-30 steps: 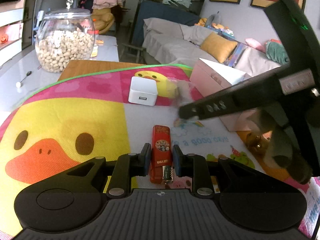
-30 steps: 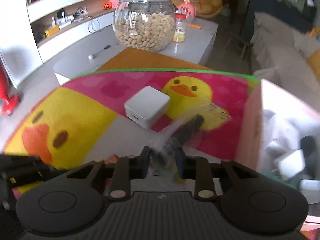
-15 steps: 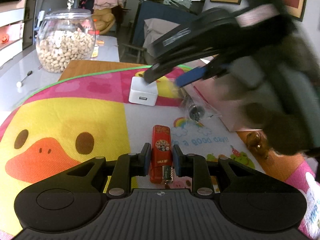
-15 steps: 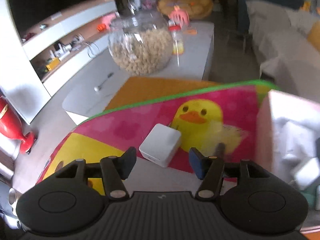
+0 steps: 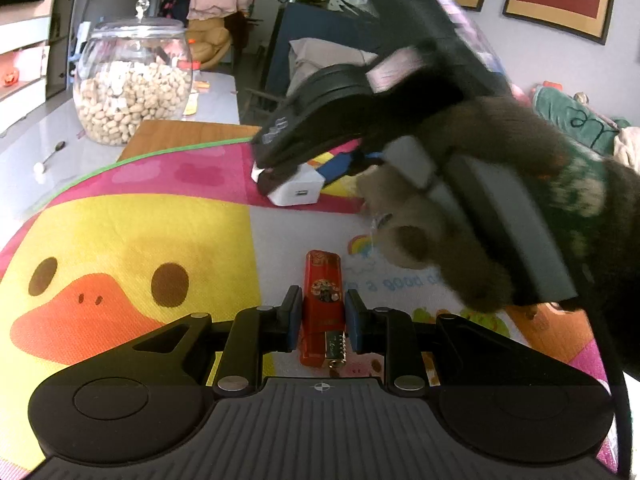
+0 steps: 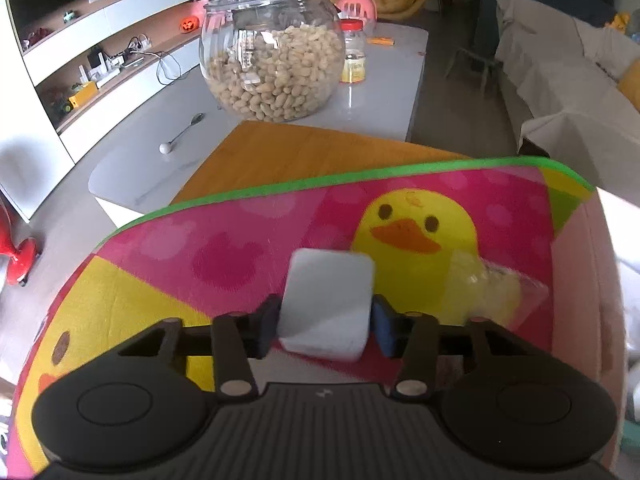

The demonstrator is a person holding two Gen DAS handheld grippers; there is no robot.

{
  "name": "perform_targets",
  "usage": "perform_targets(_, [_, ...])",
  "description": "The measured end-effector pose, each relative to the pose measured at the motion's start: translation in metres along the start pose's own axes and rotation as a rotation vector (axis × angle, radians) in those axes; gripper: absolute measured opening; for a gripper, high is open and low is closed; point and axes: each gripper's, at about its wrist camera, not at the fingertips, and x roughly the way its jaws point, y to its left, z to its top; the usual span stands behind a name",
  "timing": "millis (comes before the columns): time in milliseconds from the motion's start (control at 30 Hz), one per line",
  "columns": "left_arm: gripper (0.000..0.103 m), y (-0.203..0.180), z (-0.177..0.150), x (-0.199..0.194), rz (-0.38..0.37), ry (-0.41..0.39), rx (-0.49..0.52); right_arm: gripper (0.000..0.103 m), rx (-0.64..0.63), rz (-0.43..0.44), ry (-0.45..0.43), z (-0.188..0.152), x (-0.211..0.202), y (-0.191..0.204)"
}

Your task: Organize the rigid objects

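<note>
My left gripper (image 5: pixel 322 322) is shut on a red lighter (image 5: pixel 323 307) that lies on the duck-print mat (image 5: pixel 132 236). My right gripper (image 6: pixel 325 326) has its blue pads against both sides of a white USB charger block (image 6: pixel 326 304) on the mat (image 6: pixel 224 256). In the left wrist view the right gripper (image 5: pixel 304 176) and its gloved hand reach in from the right over the charger (image 5: pixel 298 196). A clear plastic bag (image 6: pixel 490 292) lies to the right of the charger.
A glass jar of peanuts (image 6: pixel 272 60) and a spoon (image 6: pixel 182 132) stand on the grey table beyond the mat. A pink box (image 6: pixel 592 280) stands at the right edge of the mat. A sofa (image 6: pixel 560 72) is behind.
My right gripper let go of the plastic bag, opened, moved left to the white charger and closed on it. My left gripper stayed shut on the lighter.
</note>
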Motion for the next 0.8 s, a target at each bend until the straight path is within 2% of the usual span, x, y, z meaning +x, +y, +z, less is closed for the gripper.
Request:
perform_targets(133, [0.027,0.001,0.000,0.000,-0.004,-0.001,-0.007,0.044,0.021,0.081,-0.037,-0.018,-0.036,-0.015])
perform_targets(367, [0.027,0.002,0.000,0.000,-0.005,0.000,-0.014,0.044,-0.038,0.105,-0.176,-0.081,-0.123,-0.032])
perform_targets(500, [0.027,-0.003,0.003,0.002,0.015,0.004,0.004,0.044,-0.010,0.031,-0.251,-0.127,-0.165,-0.051])
perform_targets(600, [0.026,-0.015,0.003,0.003,0.042,0.007,0.042,0.044,0.037,-0.028,-0.271,-0.161,-0.187,-0.067])
perform_targets(733, [0.026,-0.039,-0.004,0.004,-0.052,0.036,0.100,0.044,0.071,-0.072,-0.267,-0.200,-0.206,-0.088])
perform_targets(800, [0.026,-0.056,-0.009,0.003,-0.064,0.044,0.163,0.044,0.063,-0.131,-0.276,-0.214,-0.211,-0.096])
